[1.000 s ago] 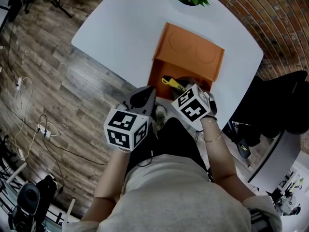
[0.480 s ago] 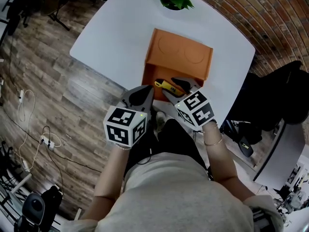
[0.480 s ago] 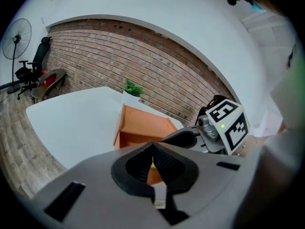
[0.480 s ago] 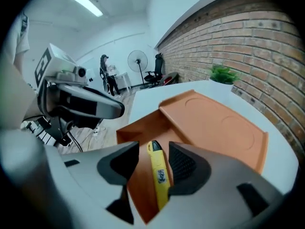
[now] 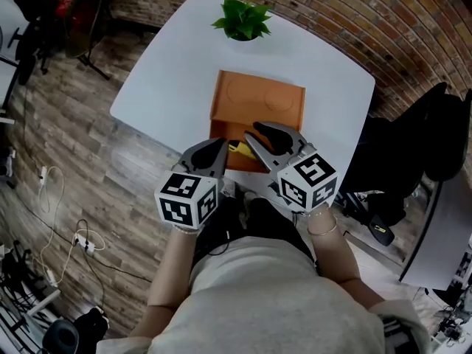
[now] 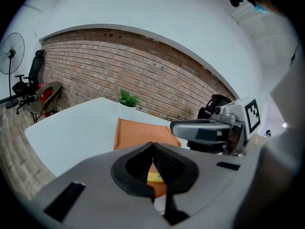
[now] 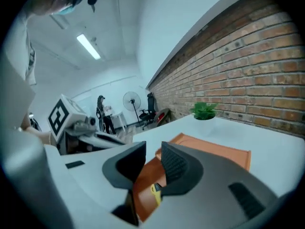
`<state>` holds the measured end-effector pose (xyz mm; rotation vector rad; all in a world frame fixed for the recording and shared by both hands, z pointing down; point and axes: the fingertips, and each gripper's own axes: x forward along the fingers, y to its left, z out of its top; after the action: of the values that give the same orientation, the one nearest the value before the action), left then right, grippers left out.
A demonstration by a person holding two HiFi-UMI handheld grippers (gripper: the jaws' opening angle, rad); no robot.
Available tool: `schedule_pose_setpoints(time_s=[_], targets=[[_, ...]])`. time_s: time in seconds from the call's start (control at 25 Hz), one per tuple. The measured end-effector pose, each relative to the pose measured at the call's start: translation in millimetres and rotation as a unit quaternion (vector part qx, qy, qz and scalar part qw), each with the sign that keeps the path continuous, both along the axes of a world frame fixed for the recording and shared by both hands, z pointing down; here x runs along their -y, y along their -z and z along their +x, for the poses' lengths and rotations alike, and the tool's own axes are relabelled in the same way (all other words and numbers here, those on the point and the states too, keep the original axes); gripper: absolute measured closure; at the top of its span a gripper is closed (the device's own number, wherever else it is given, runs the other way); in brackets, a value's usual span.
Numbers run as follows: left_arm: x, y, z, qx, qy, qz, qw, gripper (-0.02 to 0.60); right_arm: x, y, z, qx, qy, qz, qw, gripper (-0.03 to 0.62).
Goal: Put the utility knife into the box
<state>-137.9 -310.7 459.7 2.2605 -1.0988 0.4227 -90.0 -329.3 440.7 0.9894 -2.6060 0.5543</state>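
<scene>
Utility knife (image 5: 237, 147) is seated in the box (image 5: 258, 98). Right gripper (image 5: 252, 133) jaws, just narrowed, are set slightly apart, empty; left gripper (image 5: 220, 146) jaws are closed.

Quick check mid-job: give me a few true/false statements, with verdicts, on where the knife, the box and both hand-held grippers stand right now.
1. The utility knife lies inside the orange box. True.
2. The right hand-held gripper grips the knife. False: its jaws, which have just been closing, stand apart with nothing between them.
3. The potted plant stands on the table beyond the box. True.
4. The left hand-held gripper is wide open. False: its jaws are together, empty.
</scene>
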Motion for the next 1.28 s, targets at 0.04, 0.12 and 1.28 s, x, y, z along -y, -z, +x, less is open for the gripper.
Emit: schedule_pose_setpoints(time_s=[0.04, 0.12, 1.28], targets=[[1, 2, 1, 0.0, 0.0, 0.002, 1.0, 0.575, 2, 10, 1, 0.021, -0.01, 0.005, 1.0, 0.502], [4, 9, 3, 0.0, 0.0, 0.01, 0.9999, 0.575, 6, 30, 2, 0.06, -0.025, 0.02, 0.998, 0.533], [10, 65, 28, -0.011, -0.008, 0.104, 0.9944, 0.575, -13, 79, 43, 0.107, -0.111, 0.087, 0.984, 0.595]])
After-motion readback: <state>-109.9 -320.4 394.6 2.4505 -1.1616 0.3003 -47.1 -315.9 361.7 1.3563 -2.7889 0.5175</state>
